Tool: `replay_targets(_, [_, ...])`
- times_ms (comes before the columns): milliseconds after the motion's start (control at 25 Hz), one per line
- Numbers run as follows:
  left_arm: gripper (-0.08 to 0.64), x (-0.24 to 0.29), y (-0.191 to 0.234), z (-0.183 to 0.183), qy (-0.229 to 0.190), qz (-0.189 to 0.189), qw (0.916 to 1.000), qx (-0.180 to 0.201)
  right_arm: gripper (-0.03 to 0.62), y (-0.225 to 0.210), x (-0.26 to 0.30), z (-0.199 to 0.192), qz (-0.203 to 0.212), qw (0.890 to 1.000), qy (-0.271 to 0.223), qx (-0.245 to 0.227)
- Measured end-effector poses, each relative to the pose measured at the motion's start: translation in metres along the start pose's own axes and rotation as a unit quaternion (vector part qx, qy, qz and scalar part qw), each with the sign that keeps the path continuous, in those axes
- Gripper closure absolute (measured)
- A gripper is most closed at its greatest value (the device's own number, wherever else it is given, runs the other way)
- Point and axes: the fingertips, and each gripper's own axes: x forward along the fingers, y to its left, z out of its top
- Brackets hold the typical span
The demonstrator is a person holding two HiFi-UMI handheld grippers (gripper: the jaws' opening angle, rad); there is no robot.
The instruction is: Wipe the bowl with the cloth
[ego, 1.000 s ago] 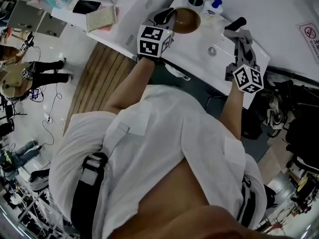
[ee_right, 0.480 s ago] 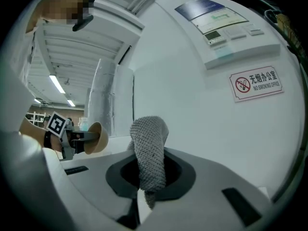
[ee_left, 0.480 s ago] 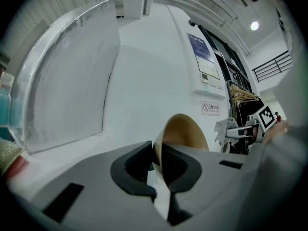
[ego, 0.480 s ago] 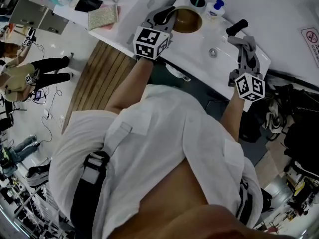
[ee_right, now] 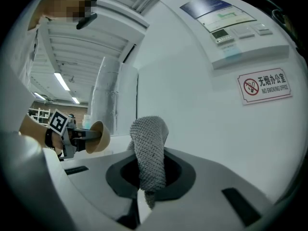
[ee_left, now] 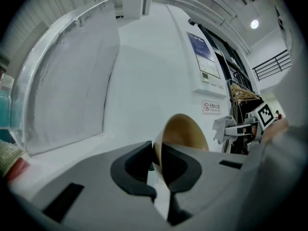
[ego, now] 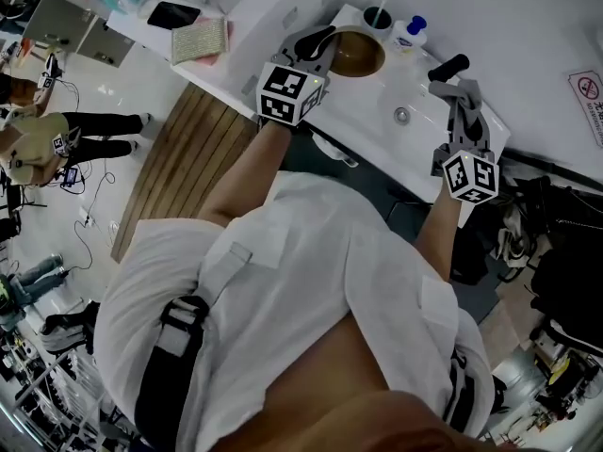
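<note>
A brown bowl (ego: 359, 54) is held tilted over the white counter, its rim pinched by my left gripper (ego: 318, 41), which is shut on it. In the left gripper view the bowl (ee_left: 185, 131) stands edge-on between the jaws of the left gripper (ee_left: 158, 160). My right gripper (ego: 450, 70) is off to the right, apart from the bowl, and is shut on a grey knitted cloth (ee_right: 148, 150). The cloth sticks up from the right gripper (ee_right: 147, 177). In that view the bowl (ee_right: 97, 136) shows far to the left.
The white counter (ego: 429, 97) has a drain hole (ego: 401, 115). A dark cup (ego: 377, 15) and a blue-capped bottle (ego: 409, 32) stand behind the bowl. A scrubbing pad (ego: 200, 38) lies on a table at left. A no-smoking sign (ee_right: 263, 86) hangs on the wall.
Both grippers keep their hold. In the head view they and the counter sit slightly lower in the picture. The gap between bowl and cloth is about the same.
</note>
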Motion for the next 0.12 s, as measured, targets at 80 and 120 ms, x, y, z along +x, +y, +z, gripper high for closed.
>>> replay_targets(80, [0.534,0.0013,-0.0008,0.0006,-0.001,-0.003,1.0000,0.000,0.558,-0.0007,0.0005,0.0017,0.001,1.000,0.001,-0.003])
replay_targets(120, [0.534,0.0021,-0.0013,0.0010,-0.001,-0.004,1.0000,0.000,0.558,-0.0011,0.0009,0.0026,0.001,1.000,0.002,-0.005])
